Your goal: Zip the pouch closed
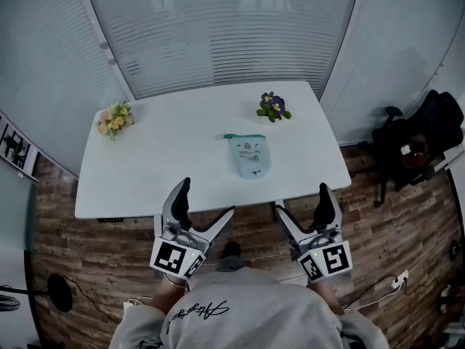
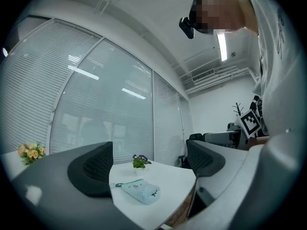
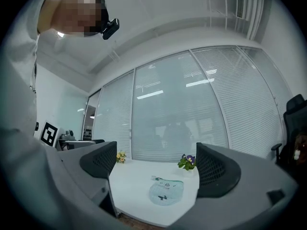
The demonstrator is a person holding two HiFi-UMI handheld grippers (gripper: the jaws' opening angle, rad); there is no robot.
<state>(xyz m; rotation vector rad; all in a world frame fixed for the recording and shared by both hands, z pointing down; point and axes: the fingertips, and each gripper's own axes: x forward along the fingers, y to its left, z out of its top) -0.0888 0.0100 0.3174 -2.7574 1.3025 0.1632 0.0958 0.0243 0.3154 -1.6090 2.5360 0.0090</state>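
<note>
A pale blue-green pouch point(image 1: 250, 155) with a teal zip along its far edge lies flat on the white table point(image 1: 167, 166), right of centre. It also shows in the left gripper view, pouch point(image 2: 141, 191), and in the right gripper view, pouch point(image 3: 166, 191). My left gripper point(image 1: 205, 201) hangs open in front of the table's near edge, empty. My right gripper point(image 1: 302, 204) is open and empty too, level with it on the right. Both are well short of the pouch. Between the jaws of the left gripper point(image 2: 148, 166) and right gripper point(image 3: 153, 169) only table shows.
A small purple flower plant point(image 1: 273, 107) stands at the table's far right, yellow flowers point(image 1: 115, 118) at its far left. A black office chair point(image 1: 418, 140) sits right of the table. Glass walls with blinds close off the back. The floor is wood plank.
</note>
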